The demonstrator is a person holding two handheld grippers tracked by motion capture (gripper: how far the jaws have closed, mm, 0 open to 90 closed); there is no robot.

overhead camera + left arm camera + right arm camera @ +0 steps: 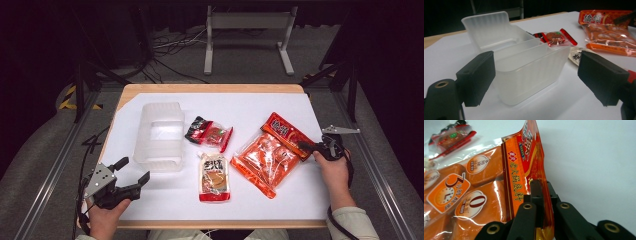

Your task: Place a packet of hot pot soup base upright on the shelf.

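Observation:
A large orange-and-red snack packet (270, 155) lies at the right of the white mat. My right gripper (306, 146) is shut on the packet's red top edge (529, 157), which stands pinched upright between the jaws (541, 186). My left gripper (134, 170) sits open near the front left corner with nothing between its fingers. It points at a translucent plastic box (524, 65) whose lid is folded back. The box (160, 135) stands on the mat's left half, a short way beyond the open jaws (536, 75).
A small red sachet (210, 133) lies in the middle of the mat, beside the box. A white-and-brown pouch (215, 177) lies just in front of it. The white mat (260, 107) covers a wooden table; metal rails run along both sides.

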